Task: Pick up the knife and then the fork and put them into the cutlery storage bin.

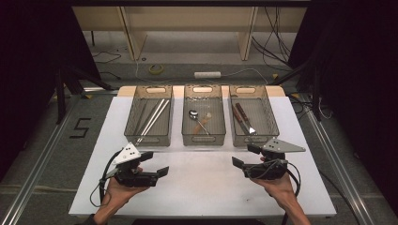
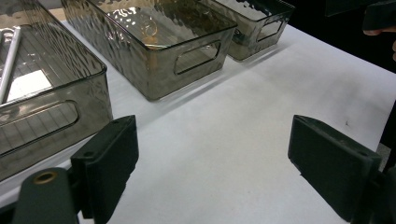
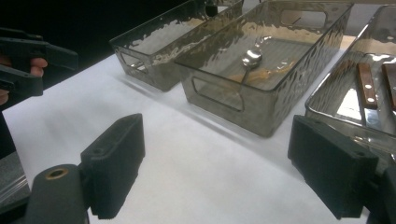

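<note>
Three smoky clear bins stand in a row at the far side of the white table [image 1: 202,183]. The left bin [image 1: 149,116] holds long metal chopsticks [image 1: 153,119]. A spoon [image 1: 196,117] lies in the middle bin [image 1: 203,115]. The right bin [image 1: 253,115] holds wooden-handled knives [image 1: 243,117]. My left gripper [image 1: 157,163] is open and empty above the bare table in front of the left bin. Open and empty too, my right gripper [image 1: 243,155] hovers in front of the right bin. In the right gripper view the spoon [image 3: 251,58] and a knife handle [image 3: 367,88] show beyond the open jaws.
The table's near edge runs just behind both hands. Bare white surface [image 2: 243,121] lies between the grippers and the bins. Dark curtains flank the table, and cables with a power strip [image 1: 207,74] lie on the floor beyond it.
</note>
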Motion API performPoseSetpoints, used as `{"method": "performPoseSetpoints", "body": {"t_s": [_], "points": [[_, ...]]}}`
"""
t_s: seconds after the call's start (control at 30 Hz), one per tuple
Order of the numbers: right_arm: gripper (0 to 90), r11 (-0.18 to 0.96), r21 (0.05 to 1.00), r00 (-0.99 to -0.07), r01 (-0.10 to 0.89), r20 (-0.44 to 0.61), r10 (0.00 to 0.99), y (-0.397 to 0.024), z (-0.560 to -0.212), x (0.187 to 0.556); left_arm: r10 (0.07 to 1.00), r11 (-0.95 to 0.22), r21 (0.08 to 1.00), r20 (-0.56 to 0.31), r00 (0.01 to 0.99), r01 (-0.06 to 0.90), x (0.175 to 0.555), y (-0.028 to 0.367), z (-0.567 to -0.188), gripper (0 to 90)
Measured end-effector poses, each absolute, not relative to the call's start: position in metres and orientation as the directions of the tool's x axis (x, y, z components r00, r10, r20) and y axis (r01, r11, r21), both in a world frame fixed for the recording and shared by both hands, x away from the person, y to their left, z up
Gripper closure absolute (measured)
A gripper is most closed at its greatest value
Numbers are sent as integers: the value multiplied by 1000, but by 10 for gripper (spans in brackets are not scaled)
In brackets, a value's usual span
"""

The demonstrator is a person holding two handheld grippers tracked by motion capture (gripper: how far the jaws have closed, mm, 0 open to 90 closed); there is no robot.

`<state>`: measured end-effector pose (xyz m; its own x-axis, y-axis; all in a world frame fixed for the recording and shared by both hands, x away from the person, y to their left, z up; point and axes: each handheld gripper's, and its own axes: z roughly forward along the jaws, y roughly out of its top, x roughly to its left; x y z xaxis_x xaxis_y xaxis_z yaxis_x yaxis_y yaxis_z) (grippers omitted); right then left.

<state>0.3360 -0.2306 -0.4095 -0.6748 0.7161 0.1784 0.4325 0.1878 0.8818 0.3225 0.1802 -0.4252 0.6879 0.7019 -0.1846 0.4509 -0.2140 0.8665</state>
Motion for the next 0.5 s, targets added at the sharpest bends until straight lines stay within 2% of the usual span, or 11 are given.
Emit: {"method": "performPoseSetpoints", "body": {"t_s": [0.5], "points": [[199, 197, 885, -668, 421, 156, 727, -236, -418, 325, 702, -217, 867, -181, 689, 449, 323, 180, -425, 157]]}}
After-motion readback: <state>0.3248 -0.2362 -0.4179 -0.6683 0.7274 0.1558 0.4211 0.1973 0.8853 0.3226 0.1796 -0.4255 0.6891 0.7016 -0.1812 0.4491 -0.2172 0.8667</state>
